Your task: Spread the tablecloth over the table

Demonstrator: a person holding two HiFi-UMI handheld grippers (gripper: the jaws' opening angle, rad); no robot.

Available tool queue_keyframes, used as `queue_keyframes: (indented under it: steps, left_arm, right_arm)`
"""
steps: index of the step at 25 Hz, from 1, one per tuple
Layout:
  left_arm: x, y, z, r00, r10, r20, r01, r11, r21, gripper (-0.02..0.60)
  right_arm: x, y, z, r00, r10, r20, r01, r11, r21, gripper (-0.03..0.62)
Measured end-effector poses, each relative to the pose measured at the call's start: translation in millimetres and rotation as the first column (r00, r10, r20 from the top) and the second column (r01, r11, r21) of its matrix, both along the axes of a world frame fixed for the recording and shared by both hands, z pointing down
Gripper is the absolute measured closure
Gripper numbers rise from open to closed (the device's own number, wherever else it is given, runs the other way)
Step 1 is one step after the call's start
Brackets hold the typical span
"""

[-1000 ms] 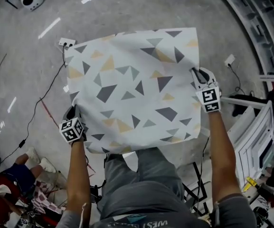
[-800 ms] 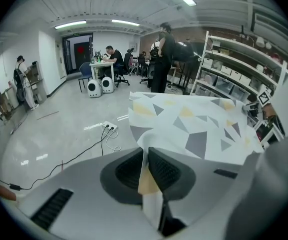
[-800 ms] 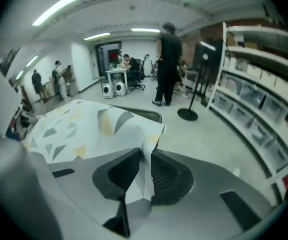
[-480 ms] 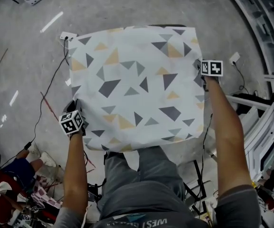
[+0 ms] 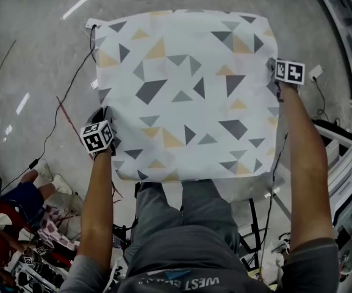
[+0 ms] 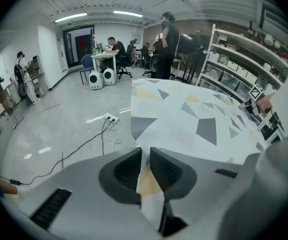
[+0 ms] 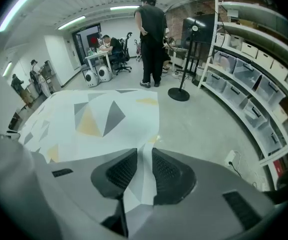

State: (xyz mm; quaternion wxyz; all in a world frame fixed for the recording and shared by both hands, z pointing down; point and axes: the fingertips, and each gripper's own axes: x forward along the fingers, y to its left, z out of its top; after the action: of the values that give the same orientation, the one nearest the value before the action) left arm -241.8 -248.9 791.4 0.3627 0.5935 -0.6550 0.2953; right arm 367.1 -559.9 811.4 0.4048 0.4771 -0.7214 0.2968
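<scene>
The tablecloth (image 5: 188,90), white with grey and yellow triangles, lies stretched out flat in front of me in the head view. My left gripper (image 5: 107,119) holds its near left edge. In the left gripper view a fold of the tablecloth (image 6: 193,114) runs between the pads of the left gripper (image 6: 145,156), whose jaws have just been opening slightly. My right gripper (image 5: 273,73) holds the right edge. There the tablecloth (image 7: 94,119) fills the narrow gap of the right gripper (image 7: 144,156), whose jaws have just been closing a little. The table beneath is hidden.
A power strip (image 5: 91,24) and cables trail over the grey floor at the left. White shelving (image 5: 340,170) stands at the right. A seated person (image 5: 17,206) is at the lower left. A standing person (image 7: 151,39) and a round-based stand (image 7: 178,94) are beyond the cloth.
The cloth has come down from a slack, raised hold to a flatter, wider spread. My right hand has dropped and rolled, so its marker cube faces another way. The left hand sank slightly.
</scene>
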Motion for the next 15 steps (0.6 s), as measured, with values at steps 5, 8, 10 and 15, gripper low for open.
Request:
queue_keyframes:
  steps: [5, 8, 10, 15]
  left_arm:
    - [-0.1, 0.8, 2.1, 1.0, 0.014, 0.018, -0.014, 1.0, -0.013, 0.534]
    - [0.3, -1.0, -0.1, 0.997, 0.046, 0.061, -0.045, 0.999, -0.025, 0.518]
    - [0.4, -0.6, -2.0, 0.994, 0.065, 0.09, -0.062, 0.998, -0.031, 0.517]
    - [-1.5, 7.7, -5.7, 0.984, 0.092, 0.155, -0.087, 0.995, -0.04, 0.472]
  right_arm:
    - [6.7, 0.7, 2.4, 0.999, 0.046, 0.005, -0.046, 0.998, -0.035, 0.447]
    - [13.6, 1.3, -6.1, 0.999, 0.049, -0.021, -0.05, 0.999, -0.018, 0.404]
    - [13.8, 2.8, -15.2, 0.998, 0.043, -0.043, -0.043, 0.999, 0.013, 0.401]
    - [-17.3, 30.3, -41.4, 0.987, -0.06, -0.149, 0.079, 0.989, 0.124, 0.401]
